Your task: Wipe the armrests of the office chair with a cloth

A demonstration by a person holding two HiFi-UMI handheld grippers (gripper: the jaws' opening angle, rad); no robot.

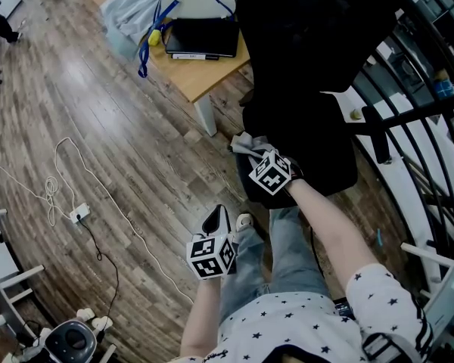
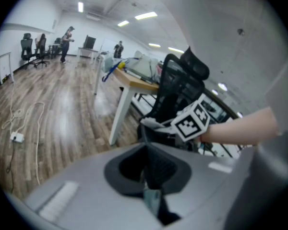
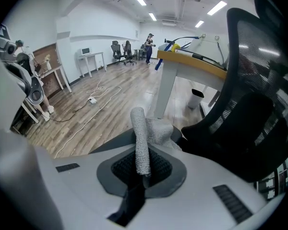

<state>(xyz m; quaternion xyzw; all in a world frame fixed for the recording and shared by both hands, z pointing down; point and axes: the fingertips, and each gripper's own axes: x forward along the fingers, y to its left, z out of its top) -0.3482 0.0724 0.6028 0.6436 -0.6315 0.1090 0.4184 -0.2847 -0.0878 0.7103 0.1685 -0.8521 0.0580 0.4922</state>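
Observation:
The black office chair (image 1: 303,74) stands in front of me with its mesh back (image 3: 249,109) at the right. My right gripper (image 1: 251,153) is shut on a grey cloth (image 1: 244,143), whose bunched end (image 3: 156,131) rests against the dark armrest edge (image 3: 201,128) on the chair's left side. From the left gripper view I see that cloth (image 2: 152,123) and the right gripper's marker cube (image 2: 194,121) in front of the chair (image 2: 180,87). My left gripper (image 1: 219,218) hangs lower, over the floor, shut (image 2: 147,153) with nothing visible in it.
A wooden desk (image 1: 204,70) to the chair's left carries a black laptop (image 1: 203,38), a blue lanyard (image 1: 147,44) and a plastic bag. A power strip (image 1: 79,214) with white cable lies on the floor. Black railings (image 1: 416,112) stand right. My legs (image 1: 280,255) are below.

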